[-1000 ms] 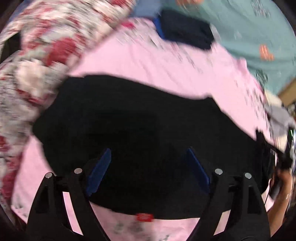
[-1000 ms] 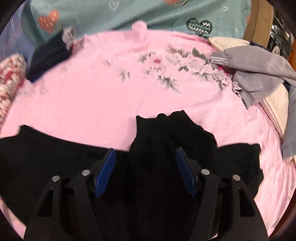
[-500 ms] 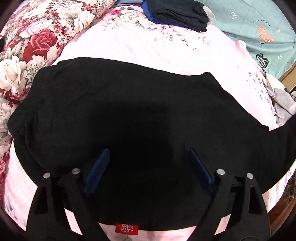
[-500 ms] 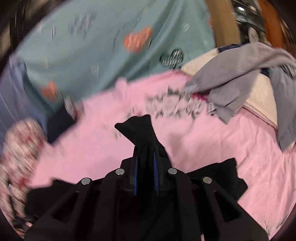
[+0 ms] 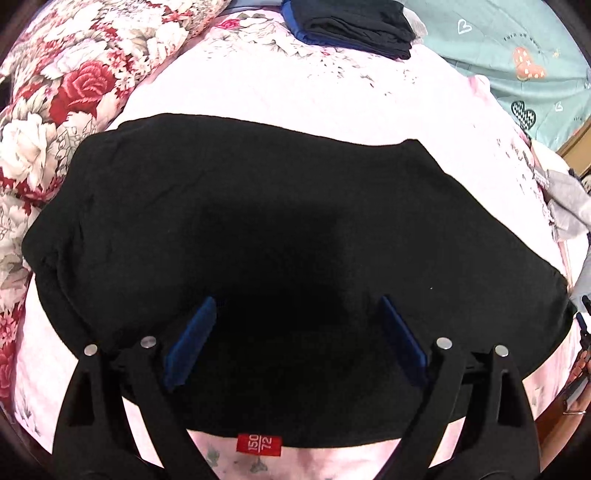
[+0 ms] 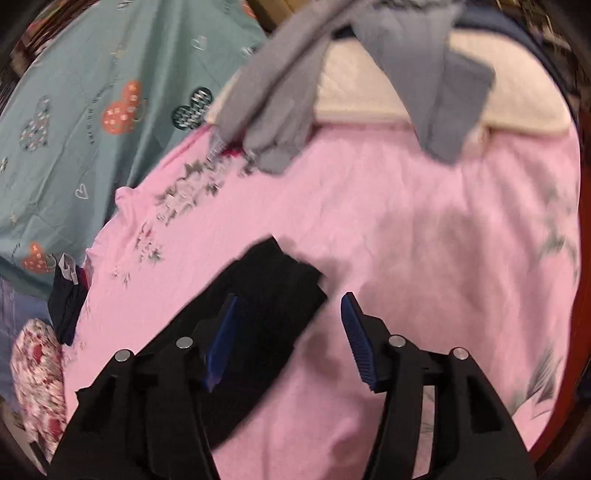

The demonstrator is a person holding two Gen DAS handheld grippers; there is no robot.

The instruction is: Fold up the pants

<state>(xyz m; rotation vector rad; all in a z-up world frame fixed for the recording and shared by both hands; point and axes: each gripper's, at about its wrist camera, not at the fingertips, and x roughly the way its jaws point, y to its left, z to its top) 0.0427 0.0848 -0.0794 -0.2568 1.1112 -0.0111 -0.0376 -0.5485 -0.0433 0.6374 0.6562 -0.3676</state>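
My left tool (image 5: 295, 332) hangs over the black pants (image 5: 258, 229) with its 2 blue pads spread wide apart, gripping nothing. Nearest to me, at the near edge of the pants, a red size tag (image 5: 259, 443) reading 150/72 lies on the pink bedsheet (image 5: 314, 96). The pants are spread flat across that sheet, filling most of my left view. Beyond the pants on the left lies a red-and-white floral quilt (image 5: 74, 85), and past their far edge a folded stack of dark clothes (image 5: 351, 22) rests at the sheet's far end, with a teal cover (image 5: 524, 55) to its right.

My right tool (image 6: 288, 332) is also apart and holds nothing. Its left pad sits over the end of a pant leg (image 6: 273, 295); its right pad is over bare pink sheet just beside the leg. Farther off from the leg, a grey garment (image 6: 295, 96) drapes over a cream cushion (image 6: 480, 88); this view is blurred.
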